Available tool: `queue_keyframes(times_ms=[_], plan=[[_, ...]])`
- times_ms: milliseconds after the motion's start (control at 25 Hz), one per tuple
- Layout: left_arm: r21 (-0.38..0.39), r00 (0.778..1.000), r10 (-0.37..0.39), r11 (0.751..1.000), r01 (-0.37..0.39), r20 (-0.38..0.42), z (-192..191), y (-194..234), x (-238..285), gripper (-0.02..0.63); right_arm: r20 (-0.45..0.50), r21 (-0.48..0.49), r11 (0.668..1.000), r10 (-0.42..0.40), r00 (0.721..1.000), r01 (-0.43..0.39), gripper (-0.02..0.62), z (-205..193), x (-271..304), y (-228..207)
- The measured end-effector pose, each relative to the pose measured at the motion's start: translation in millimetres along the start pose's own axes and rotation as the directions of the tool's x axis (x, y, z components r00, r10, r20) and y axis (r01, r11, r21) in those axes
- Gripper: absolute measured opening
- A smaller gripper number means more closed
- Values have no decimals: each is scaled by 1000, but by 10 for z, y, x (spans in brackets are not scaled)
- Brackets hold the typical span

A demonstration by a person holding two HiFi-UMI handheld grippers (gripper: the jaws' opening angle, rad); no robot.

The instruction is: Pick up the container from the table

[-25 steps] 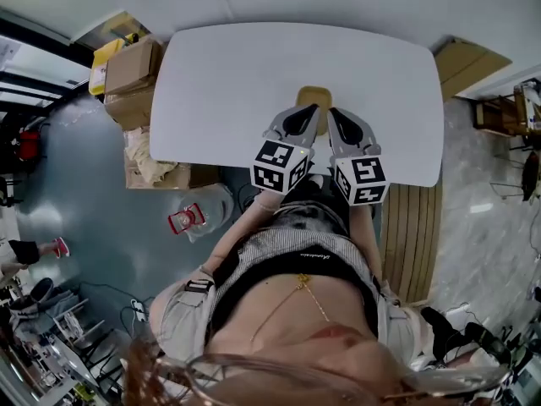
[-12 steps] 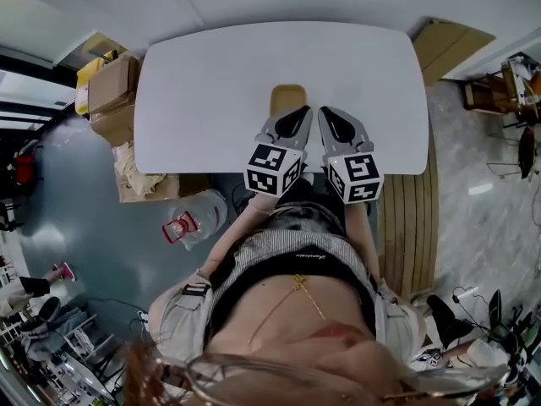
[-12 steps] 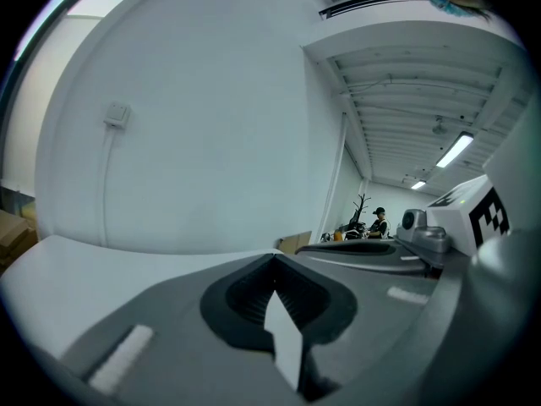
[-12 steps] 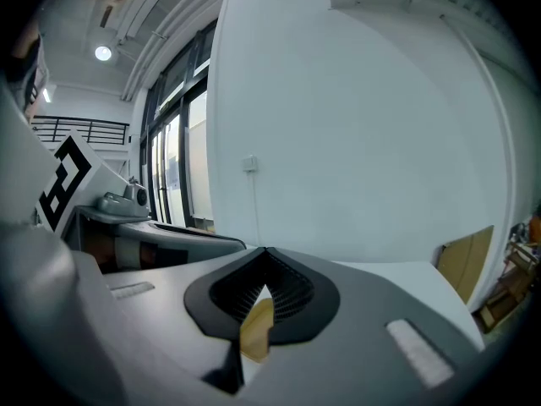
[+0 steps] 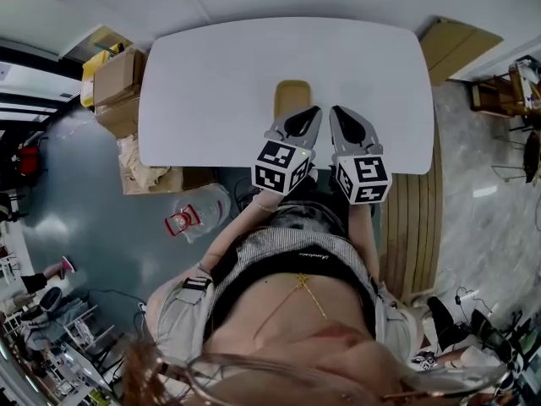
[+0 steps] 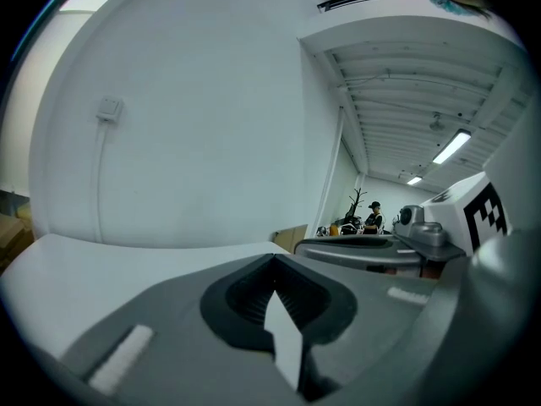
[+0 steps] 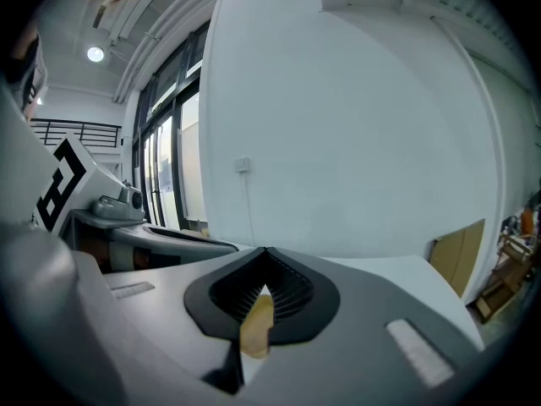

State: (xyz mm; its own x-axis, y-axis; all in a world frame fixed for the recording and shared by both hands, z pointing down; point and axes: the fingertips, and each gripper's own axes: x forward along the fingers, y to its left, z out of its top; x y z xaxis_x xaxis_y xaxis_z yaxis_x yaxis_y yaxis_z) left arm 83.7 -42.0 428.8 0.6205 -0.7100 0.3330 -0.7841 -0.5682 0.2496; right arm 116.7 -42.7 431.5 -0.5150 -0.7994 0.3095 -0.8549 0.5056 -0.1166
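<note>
Side by side above the near edge of a white, round-cornered table point(image 5: 211, 74), the left gripper point(image 5: 314, 110) and the right gripper point(image 5: 336, 110) each show grey jaws closed tip to tip, with nothing clamped between them. The tan rectangular container point(image 5: 290, 98) lies on the table just ahead of the left jaws, slightly to their left. A tan sliver of it shows through the gap behind the right jaws' tips.

surface: white table point(image 5: 211, 83) | on it: tan container point(image 5: 291, 98), near front edge
</note>
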Motion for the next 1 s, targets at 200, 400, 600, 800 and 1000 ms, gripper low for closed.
queue_keyframes(times_ms=[200,400,600,800,1000], plan=[[6,1000,-20,1000,20,6,36,-26,19,2,-5,7,1000,-18,1000,18,25,-12,-7,0],[-4,999,-42,999,42,15,84,118,-14,2,-15,-5,999,-33,999,33,25,36,113,75],[-20,998,-65,998,65,17,118,360,-87,2,-29,-14,998,-54,998,53,25,85,316,200],[-36,997,-71,997,72,31,234,704,-129,2,-51,-21,995,-103,993,102,25,122,487,264],[-43,995,-94,994,96,30,263,939,-167,2,-60,-16,988,-152,987,151,25,146,600,310]])
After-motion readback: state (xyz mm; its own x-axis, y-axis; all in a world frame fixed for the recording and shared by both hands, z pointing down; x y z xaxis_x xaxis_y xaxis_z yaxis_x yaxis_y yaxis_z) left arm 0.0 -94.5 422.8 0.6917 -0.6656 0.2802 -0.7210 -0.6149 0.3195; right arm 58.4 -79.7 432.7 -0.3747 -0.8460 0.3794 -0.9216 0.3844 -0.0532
